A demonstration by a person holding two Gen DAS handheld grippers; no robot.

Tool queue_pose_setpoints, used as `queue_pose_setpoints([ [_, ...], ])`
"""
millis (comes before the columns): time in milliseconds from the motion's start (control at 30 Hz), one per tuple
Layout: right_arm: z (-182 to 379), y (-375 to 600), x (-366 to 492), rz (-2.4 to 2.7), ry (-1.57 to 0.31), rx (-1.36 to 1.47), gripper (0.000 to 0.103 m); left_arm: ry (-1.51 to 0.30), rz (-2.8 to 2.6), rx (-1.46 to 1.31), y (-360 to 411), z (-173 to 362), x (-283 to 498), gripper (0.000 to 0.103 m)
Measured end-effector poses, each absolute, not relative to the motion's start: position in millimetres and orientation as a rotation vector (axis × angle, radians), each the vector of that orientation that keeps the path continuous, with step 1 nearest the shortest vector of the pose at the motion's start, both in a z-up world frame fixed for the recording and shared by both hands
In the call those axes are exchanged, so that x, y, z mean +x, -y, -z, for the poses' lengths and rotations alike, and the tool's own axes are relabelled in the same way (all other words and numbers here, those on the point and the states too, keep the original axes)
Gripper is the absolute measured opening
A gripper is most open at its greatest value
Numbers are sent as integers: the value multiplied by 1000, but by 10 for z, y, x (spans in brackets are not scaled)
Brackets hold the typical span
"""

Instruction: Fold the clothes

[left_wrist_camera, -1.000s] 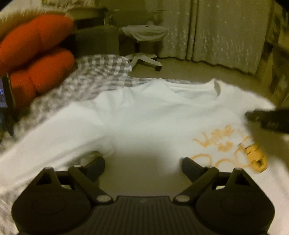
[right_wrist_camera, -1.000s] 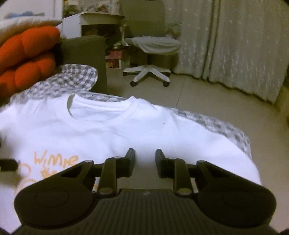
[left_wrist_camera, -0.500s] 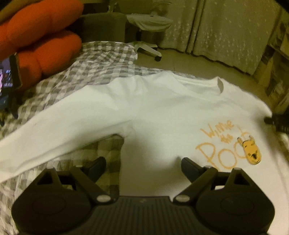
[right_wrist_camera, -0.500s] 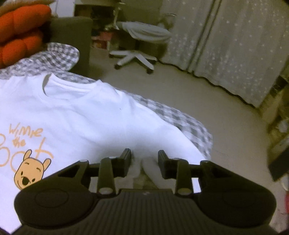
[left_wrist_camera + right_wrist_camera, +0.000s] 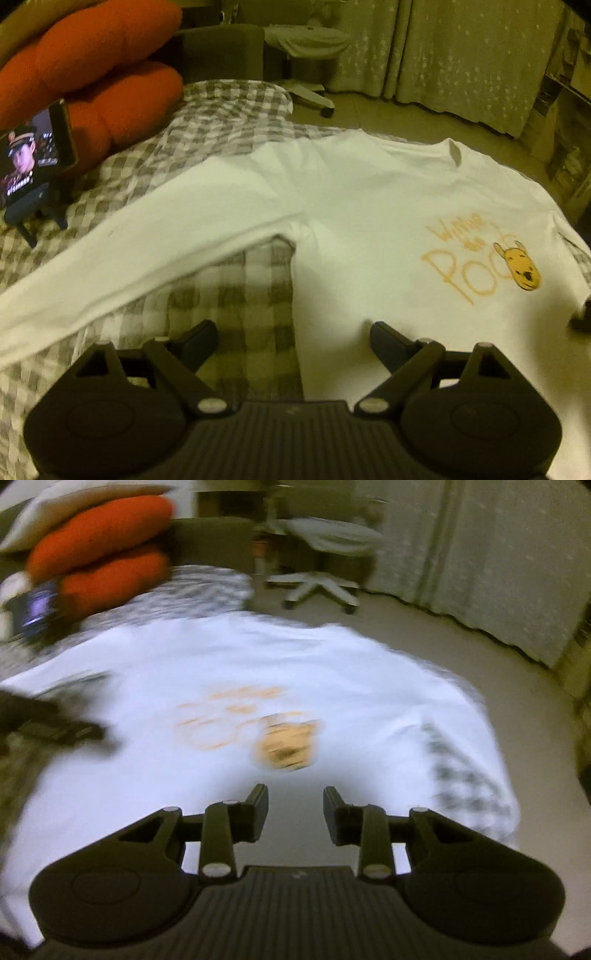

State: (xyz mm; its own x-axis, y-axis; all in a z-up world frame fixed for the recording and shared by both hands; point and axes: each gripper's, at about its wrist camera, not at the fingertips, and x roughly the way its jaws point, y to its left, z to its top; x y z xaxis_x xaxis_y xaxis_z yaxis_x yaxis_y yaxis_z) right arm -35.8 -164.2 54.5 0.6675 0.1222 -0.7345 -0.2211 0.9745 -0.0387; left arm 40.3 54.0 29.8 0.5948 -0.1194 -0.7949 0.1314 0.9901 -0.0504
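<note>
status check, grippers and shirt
Left gripper open, empty. Right gripper open, empty. White shirt flat on checked bedcover, unfolded. Nothing in the way.

left tool [image 5: 293, 338]: black, ribbed base (silver screws) | right tool [image 5: 295, 812]: same

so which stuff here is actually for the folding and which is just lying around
For the folding:
white long-sleeved shirt
left gripper, open
right gripper, open

Lying about:
orange cushions
phone on a stand
office chair
checked bedcover
</note>
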Motion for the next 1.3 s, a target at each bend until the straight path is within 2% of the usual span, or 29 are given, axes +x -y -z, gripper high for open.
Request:
queue_pose_setpoints([
  [300,-330,675,-1087,-416,-816,-256,34,-895,154,2,-632,-406,198,90],
  [467,-255,541,-1328,-431,-813,-320,37,-883,162,-2,-670,-442,135,90],
  [633,-363,672,-1356,-458,-864,-269,36,-873,173,-21,-612,-482,130,90],
  [733,-476,856,-1359,-422,-833,-205,36,-856,181,15,-536,-498,78,90],
  [800,-532,1051,-1321,-330,-797,-179,39,-847,199,22,-490,-504,48,90],
  [900,-459,1442,-1156,-204,-842,-89,39,-845,226,38,-394,-483,10,90],
  [1067,-306,1663,-1177,-137,-907,-117,39,-842,254,71,-258,-444,-39,91],
  [1300,-323,1860,-1487,-141,-996,-154,45,-962,218,63,-190,-243,-22,90],
])
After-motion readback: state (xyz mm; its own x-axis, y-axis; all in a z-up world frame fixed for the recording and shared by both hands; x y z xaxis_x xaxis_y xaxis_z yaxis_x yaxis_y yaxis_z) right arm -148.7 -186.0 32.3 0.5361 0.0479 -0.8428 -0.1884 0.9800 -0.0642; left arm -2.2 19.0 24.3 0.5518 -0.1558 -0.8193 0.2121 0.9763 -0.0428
